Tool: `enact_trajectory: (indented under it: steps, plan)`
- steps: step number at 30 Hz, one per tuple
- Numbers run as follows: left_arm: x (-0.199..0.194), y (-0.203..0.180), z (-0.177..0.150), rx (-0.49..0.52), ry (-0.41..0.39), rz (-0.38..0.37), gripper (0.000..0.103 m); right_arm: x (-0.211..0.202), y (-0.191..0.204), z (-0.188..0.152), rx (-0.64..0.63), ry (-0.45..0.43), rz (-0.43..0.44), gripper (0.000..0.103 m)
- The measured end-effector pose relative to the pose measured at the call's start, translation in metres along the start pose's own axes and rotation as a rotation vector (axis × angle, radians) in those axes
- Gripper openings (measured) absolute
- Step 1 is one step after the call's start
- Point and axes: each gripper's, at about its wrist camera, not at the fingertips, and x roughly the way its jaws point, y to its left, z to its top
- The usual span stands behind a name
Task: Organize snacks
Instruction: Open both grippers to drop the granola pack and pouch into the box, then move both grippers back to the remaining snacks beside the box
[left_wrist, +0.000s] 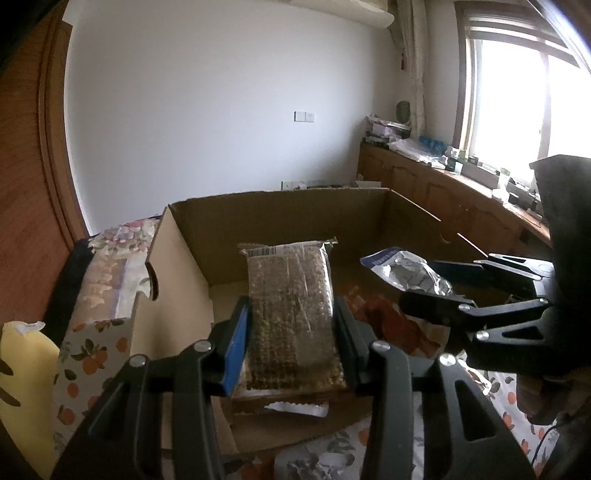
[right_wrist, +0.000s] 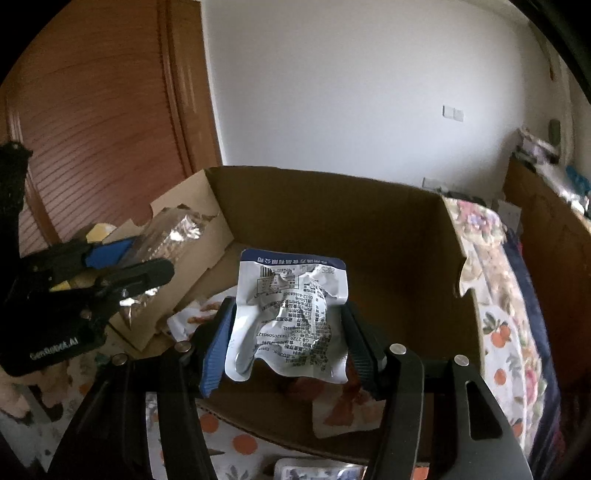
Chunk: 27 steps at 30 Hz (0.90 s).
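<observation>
Over cardboard box (left_wrist: 280, 210): left tool (left_wrist: 291, 343) clamps brown snack pack (left_wrist: 291, 314); right tool (right_wrist: 291, 350) clamps white pouch (right_wrist: 291, 314).

A wooden door (right_wrist: 92, 122), white wall (left_wrist: 221, 92), bright window (left_wrist: 517, 99) and cluttered wooden cabinet (left_wrist: 443, 188).

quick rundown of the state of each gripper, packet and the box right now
left gripper: shut on brown snack bar packet
brown snack bar packet: sealed, held above the box
right gripper: shut on white foil pouch
white foil pouch: crumpled, held above the box
cardboard box: open, packets lying inside
</observation>
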Motion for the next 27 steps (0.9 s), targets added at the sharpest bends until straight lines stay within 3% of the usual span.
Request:
enact_trajectory:
  steps: [2,5,16,22,27]
  plan:
    - [-0.001,-0.002,-0.001,-0.002,0.003,0.003,0.043,-0.003,0.003,0.001,-0.01,-0.018,-0.021,0.071]
    - [-0.006,-0.005,-0.003,-0.002,-0.001,0.015,0.044,-0.009,0.004,0.0,-0.014,-0.025,-0.011,0.075]
    - [-0.05,-0.014,0.001,0.011,-0.048,0.026,0.05,-0.073,0.004,-0.014,-0.001,-0.1,0.018,0.078]
    - [-0.078,-0.021,-0.018,0.012,-0.045,0.0,0.051,-0.111,0.004,-0.051,0.022,-0.125,0.034,0.083]
    - [-0.09,-0.026,-0.05,0.01,-0.009,-0.003,0.051,-0.117,0.004,-0.086,0.028,-0.113,0.015,0.088]
